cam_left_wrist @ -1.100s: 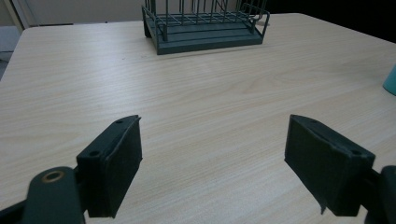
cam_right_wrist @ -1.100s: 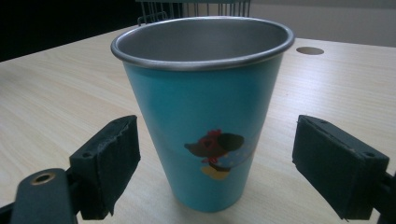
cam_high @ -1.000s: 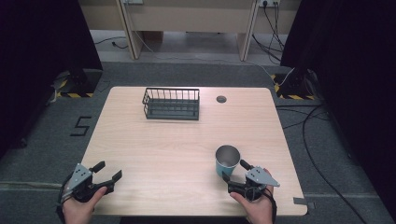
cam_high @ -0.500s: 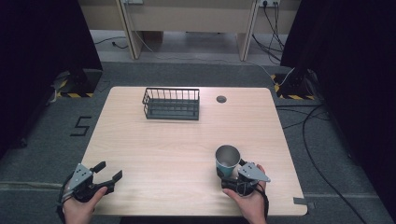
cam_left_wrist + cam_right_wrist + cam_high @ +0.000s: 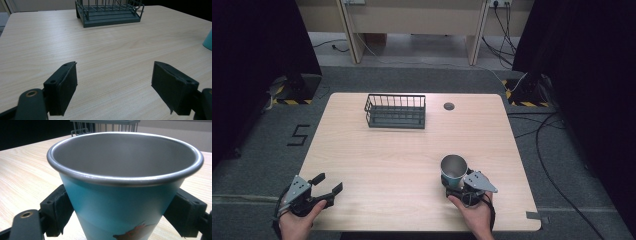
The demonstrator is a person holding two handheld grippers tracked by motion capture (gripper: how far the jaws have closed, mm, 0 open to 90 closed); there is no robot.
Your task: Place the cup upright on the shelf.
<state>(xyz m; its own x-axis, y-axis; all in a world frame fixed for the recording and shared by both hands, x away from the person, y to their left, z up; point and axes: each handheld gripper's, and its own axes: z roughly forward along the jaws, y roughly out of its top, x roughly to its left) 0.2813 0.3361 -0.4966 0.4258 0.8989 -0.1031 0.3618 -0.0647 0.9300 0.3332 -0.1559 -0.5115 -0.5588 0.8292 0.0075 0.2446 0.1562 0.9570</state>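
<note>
— What's the right gripper [image 5: 460, 184] up to?

— Its fingers [image 5: 57, 206] sit on either side of the cup [image 5: 453, 170], low on its blue wall. The pads look pressed to it, or very nearly; I can't swear to which. The cup stands upright on the tabletop [image 5: 412, 150], near the front edge on the right, steel inside and open on top.

— And the left gripper [image 5: 323, 187]?

— Down at the front left corner, fingers [image 5: 62, 86] wide apart over bare wood, holding nothing.

— Anything else out there?

— A wire basket [image 5: 395, 110] at the far side, well apart from both hands, and a small dark disc [image 5: 449, 106] to its right.

— Changed since a second ago?

— The right gripper has closed in on the cup; it was just beside it then. The left one hasn't budged, nor has the cup.
</note>
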